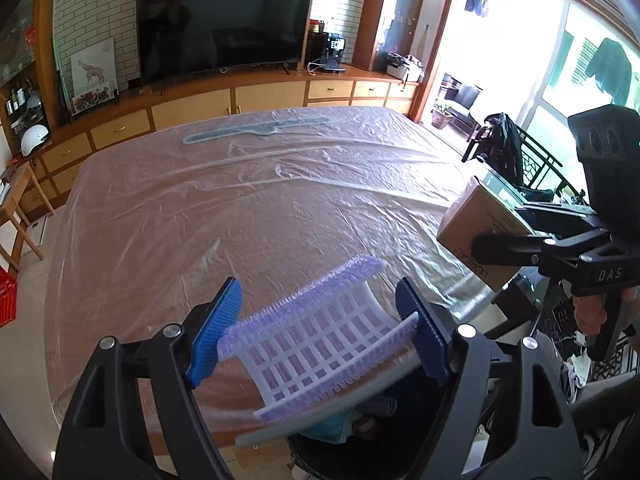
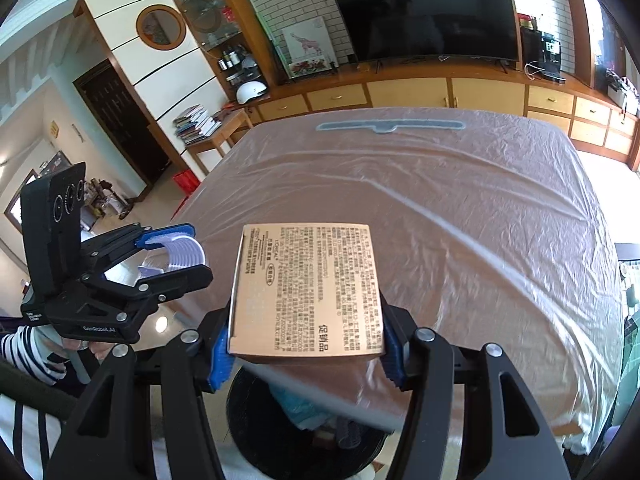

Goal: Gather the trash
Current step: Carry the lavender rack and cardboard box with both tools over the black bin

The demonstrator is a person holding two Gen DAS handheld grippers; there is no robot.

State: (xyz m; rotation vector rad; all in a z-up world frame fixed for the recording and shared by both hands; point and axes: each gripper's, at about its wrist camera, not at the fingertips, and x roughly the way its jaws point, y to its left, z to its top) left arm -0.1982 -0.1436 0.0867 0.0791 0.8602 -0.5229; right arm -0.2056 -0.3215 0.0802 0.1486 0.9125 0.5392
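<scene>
My left gripper point(image 1: 320, 332) is shut on a curved white plastic grid piece with purple bristly edges point(image 1: 320, 344), held above the table's near edge; it also shows in the right wrist view point(image 2: 176, 254). My right gripper point(image 2: 306, 350) is shut on a gold cardboard box point(image 2: 308, 288) printed with text, also seen in the left wrist view point(image 1: 480, 236). A black trash bin point(image 2: 280, 432) with some trash inside stands on the floor below both grippers, partly hidden by the table edge; its rim shows in the left wrist view point(image 1: 320, 452).
A large table under a clear plastic sheet point(image 1: 260, 200) fills the middle. A long grey flat object point(image 1: 256, 130) lies at its far edge. Beyond stand a TV point(image 1: 224, 28) and wooden cabinets. Dark chairs point(image 1: 504, 148) stand at the right.
</scene>
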